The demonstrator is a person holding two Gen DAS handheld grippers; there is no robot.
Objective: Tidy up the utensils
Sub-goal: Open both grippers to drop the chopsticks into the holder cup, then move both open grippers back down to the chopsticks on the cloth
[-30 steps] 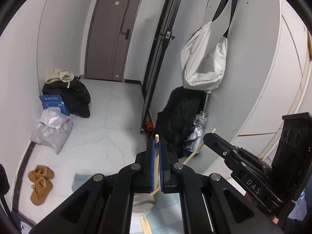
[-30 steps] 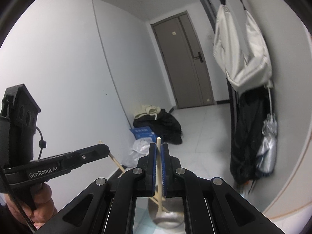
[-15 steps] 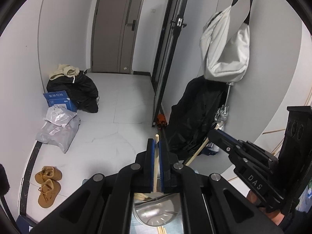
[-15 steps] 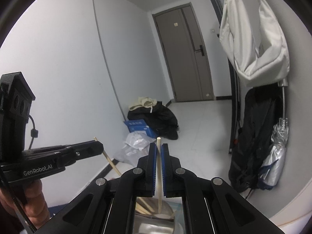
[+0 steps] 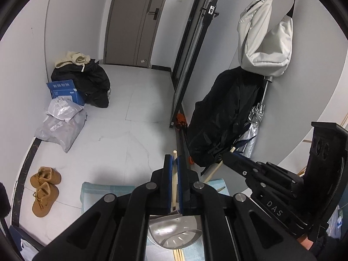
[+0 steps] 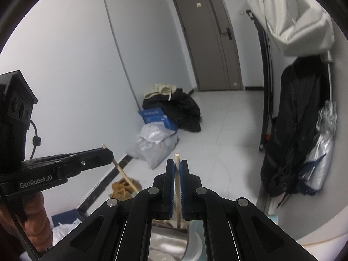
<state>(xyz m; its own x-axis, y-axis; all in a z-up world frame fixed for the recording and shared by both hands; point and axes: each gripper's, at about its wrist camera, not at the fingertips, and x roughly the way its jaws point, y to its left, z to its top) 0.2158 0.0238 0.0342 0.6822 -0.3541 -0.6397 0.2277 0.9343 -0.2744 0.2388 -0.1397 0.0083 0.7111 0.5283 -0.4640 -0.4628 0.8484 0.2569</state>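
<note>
My left gripper (image 5: 173,159) is shut on a pale wooden chopstick (image 5: 174,180) that stands up between its blue pads. My right gripper (image 6: 177,165) is shut on another wooden chopstick (image 6: 178,187), also upright. Each gripper shows in the other's view: the right one (image 5: 228,155) at the right, the left one (image 6: 109,153) at the left, each with its stick slanting down. Below both grippers sits a shiny metal utensil holder (image 5: 174,232) with drain slots; it also shows in the right wrist view (image 6: 167,243). More chopsticks (image 5: 178,255) lie on a light blue cloth (image 5: 104,192).
Beyond is a hallway floor with brown shoes (image 5: 44,190), grey parcel bags (image 5: 62,126), a blue box (image 5: 63,89) and a black clothes pile (image 5: 87,80). A white bag (image 5: 264,37), black coat (image 5: 224,117) and silver umbrella (image 5: 253,128) hang at the right wall.
Both grippers have tilted down, still shut on their chopsticks, so more floor shows. The metal holder has come into fuller view beneath the left gripper.
</note>
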